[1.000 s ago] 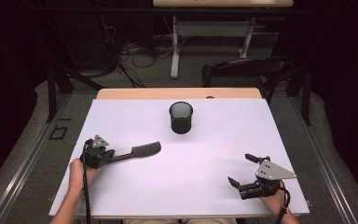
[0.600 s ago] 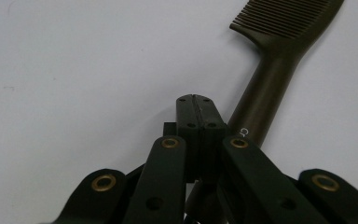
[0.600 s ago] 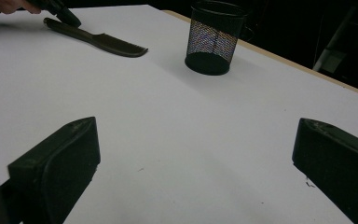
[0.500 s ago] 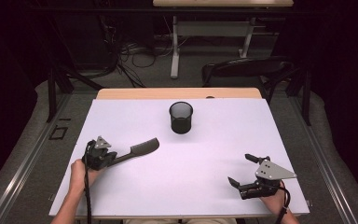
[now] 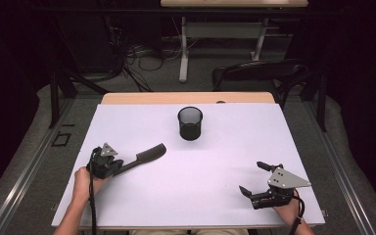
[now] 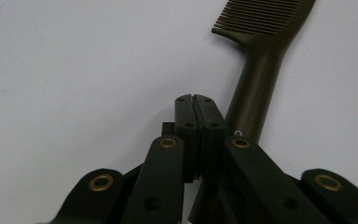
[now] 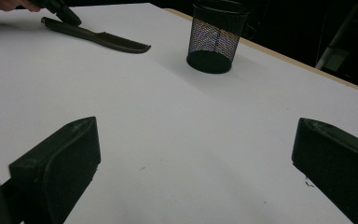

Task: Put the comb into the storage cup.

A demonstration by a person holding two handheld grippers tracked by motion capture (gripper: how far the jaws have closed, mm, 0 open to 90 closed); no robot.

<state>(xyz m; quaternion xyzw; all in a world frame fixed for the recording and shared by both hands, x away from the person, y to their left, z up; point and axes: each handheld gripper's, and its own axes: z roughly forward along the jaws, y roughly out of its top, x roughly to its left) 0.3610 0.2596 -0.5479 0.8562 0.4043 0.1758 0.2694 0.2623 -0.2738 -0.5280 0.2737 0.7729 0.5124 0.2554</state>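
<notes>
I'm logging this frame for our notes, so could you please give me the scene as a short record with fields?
surface: white table
comb: dark comb lying flat, teeth end toward the cup
cup: black mesh pen cup, upright, near the table's far edge, nothing seen inside
left tongs: left gripper, jaws pressed together beside the comb's handle; whether they pinch it is unclear
right tongs: right gripper, jaws wide apart, holding nothing
person: left hand and right hand on the grippers

No legible text, labels, brands, numbers or signs on any surface in the three views.
</notes>
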